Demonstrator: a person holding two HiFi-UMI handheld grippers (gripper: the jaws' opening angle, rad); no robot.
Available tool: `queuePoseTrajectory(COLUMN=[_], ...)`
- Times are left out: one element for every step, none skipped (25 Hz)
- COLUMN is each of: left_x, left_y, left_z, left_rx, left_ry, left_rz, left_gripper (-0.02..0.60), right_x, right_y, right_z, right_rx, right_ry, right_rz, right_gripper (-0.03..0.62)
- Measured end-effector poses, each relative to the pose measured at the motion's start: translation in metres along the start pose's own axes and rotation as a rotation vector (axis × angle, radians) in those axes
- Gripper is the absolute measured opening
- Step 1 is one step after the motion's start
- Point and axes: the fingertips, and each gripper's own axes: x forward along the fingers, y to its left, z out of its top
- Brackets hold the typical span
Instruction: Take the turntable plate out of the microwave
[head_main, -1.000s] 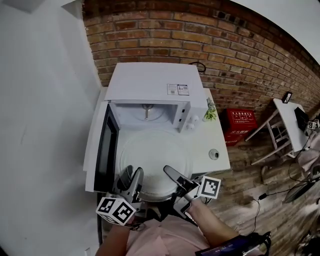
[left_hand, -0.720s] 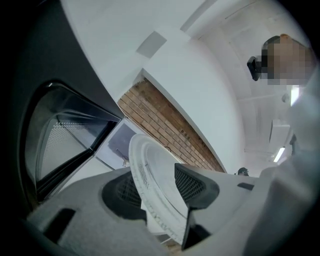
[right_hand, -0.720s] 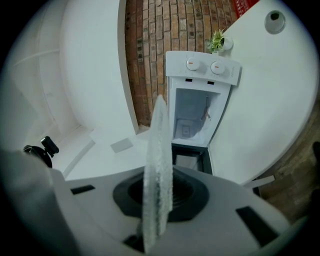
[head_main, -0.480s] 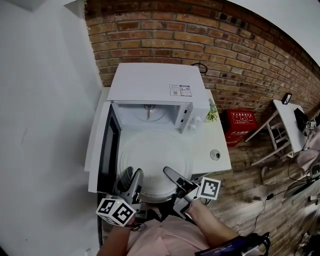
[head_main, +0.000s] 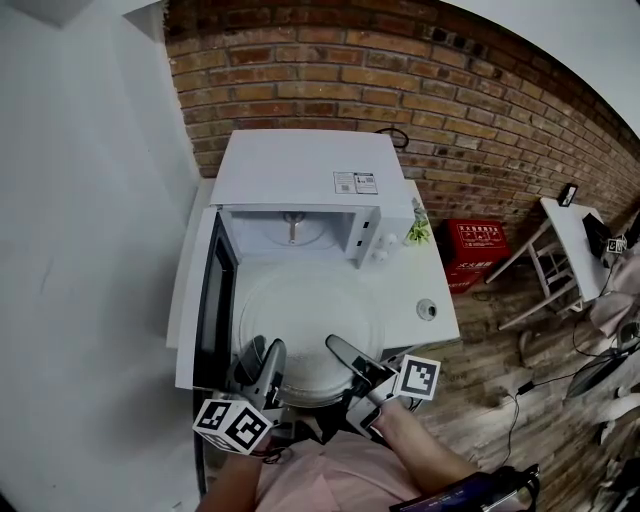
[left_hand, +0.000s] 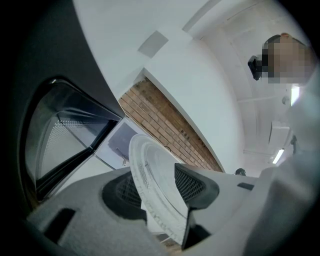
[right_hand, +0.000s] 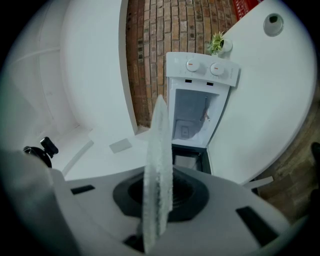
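The clear glass turntable plate (head_main: 310, 325) hangs level in front of the open white microwave (head_main: 300, 175), over the white table (head_main: 410, 285). My left gripper (head_main: 263, 368) grips its near-left rim and my right gripper (head_main: 343, 356) its near-right rim. In the left gripper view the plate (left_hand: 150, 170) runs tilted between the jaws, and the left gripper (left_hand: 160, 187) is shut on its rim. The right gripper view shows the plate (right_hand: 159, 150) edge-on, with the right gripper (right_hand: 159, 200) shut on it. The microwave cavity (right_hand: 192, 117) stands open behind it.
The dark microwave door (head_main: 212, 300) is swung open to the left, beside the plate. A small potted plant (head_main: 420, 230) and a small round object (head_main: 427, 309) sit on the table's right side. A red box (head_main: 478, 245) and a white stool (head_main: 560, 245) stand by the brick wall.
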Motion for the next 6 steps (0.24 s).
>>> queuePoseTrajectory(left_x=[0.0003,0.0006,0.0008,0.0009,0.0010,0.0011], left_y=[0.0001,0.0002,0.0004,0.0009,0.0014,0.0017], left_z=[-0.0005,-0.0011,-0.0017,-0.0023,-0.0028,-0.0030], left_rx=[0.000,0.000,0.000,0.001,0.002,0.003], left_ry=[0.000,0.000,0.001,0.002,0.003,0.004], left_rz=[-0.002,-0.005,-0.007,-0.010,-0.013,-0.015], left_gripper=[0.183,0.183,0.183,0.183,0.183,0.183], right_x=[-0.0003,-0.0007,-0.0010,-0.0012,-0.0013,-0.0014], right_y=[-0.0002,-0.0003,-0.0002,0.0000,0.0003,0.0006], right_z=[0.0001,0.0001,0.0001,0.0001,0.0002,0.0003], right_rx=[-0.001,0.000,0.000,0.000,0.000,-0.001], right_ry=[-0.001,-0.003,-0.004,-0.006,-0.007,-0.009], right_rz=[-0.001,-0.002,-0.004,-0.004,-0.005,-0.005], right_gripper=[0.031,0.031,0.031,0.031,0.031,0.031])
